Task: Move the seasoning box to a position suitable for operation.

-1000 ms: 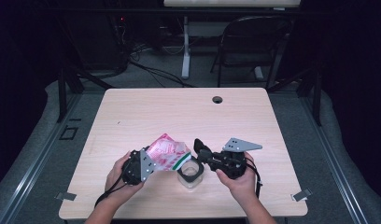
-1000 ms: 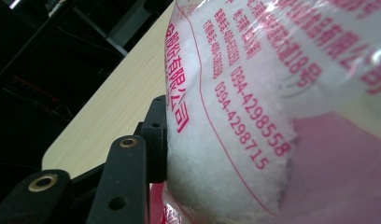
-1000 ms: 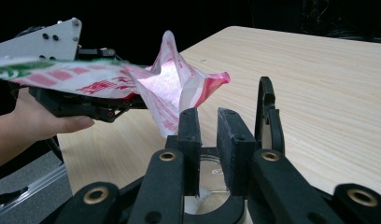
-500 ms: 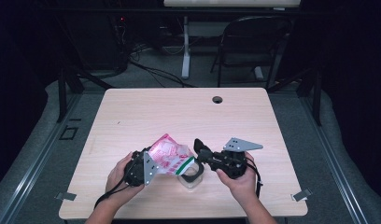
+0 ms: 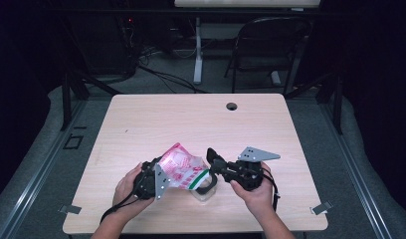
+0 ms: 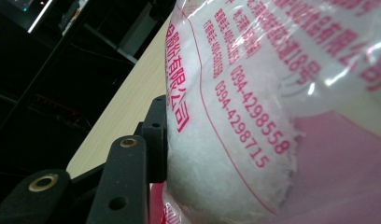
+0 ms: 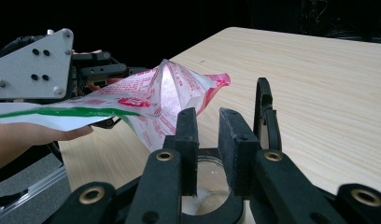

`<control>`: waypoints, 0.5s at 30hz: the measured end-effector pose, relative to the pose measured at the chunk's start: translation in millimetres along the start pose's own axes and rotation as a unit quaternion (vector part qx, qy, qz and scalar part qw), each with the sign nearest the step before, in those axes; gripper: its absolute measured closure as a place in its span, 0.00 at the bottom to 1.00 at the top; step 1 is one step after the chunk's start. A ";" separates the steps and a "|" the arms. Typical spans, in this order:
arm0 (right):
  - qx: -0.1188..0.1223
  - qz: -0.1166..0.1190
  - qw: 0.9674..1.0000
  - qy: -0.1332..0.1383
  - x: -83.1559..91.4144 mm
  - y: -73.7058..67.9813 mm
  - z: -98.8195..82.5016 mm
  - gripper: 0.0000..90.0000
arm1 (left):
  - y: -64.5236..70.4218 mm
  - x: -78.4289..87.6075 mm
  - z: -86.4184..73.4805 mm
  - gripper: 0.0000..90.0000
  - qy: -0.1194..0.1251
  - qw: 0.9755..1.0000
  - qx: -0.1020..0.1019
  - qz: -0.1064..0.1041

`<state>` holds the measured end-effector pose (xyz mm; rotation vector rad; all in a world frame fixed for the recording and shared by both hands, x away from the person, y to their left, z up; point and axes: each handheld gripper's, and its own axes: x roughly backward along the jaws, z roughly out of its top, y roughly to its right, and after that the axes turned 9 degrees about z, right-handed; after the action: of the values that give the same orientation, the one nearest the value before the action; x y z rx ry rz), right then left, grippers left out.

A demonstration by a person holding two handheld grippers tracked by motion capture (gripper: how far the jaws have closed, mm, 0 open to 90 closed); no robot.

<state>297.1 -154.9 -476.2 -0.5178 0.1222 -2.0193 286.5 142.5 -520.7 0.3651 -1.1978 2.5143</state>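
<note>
My left gripper (image 5: 165,172) is shut on a pink and white printed bag (image 5: 181,168) of white grains, and one black finger (image 6: 156,130) presses into its side. The bag (image 7: 174,98) is tipped, with its green-striped mouth (image 5: 198,180) over a clear jar (image 5: 206,193) on the table. My right gripper (image 5: 213,162) reaches in from the right above the jar (image 7: 205,198), which holds some white grains. Its jaws have just been opening. A narrow gap stands between the fingertips (image 7: 211,135), with nothing pressed in it. A black loop (image 7: 265,116) rises beside the right jaw.
The light wooden table (image 5: 191,119) has a round cable hole (image 5: 232,106) near its far edge. Both hands work close to the near edge. A folding chair (image 5: 270,45) and floor cables lie beyond the table in the dark.
</note>
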 end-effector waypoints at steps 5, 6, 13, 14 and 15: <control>0.000 0.000 1.000 0.000 0.2 0.1 0.1 0.86 | 0.7 0.4 0.5 0.66 0.002 1.000 -0.006 0.004; 0.000 -0.002 1.000 -0.001 0.3 0.1 0.1 0.86 | 0.8 0.5 0.5 0.66 0.002 1.000 -0.007 0.005; 0.000 -0.002 1.000 0.001 0.4 -0.1 0.1 0.85 | 2.3 0.7 1.0 0.66 0.005 1.000 -0.018 0.013; 0.000 -0.002 1.000 0.001 0.3 -0.1 0.1 0.85 | 2.4 0.7 1.0 0.66 0.005 1.000 -0.019 0.014; 0.000 -0.003 1.000 0.001 0.3 -0.1 0.0 0.85 | 2.3 0.9 1.2 0.66 0.003 1.000 -0.022 0.013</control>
<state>296.9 -155.0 -476.1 -0.5153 0.1223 -2.0254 284.8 140.3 -521.2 0.3329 -1.2622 2.5053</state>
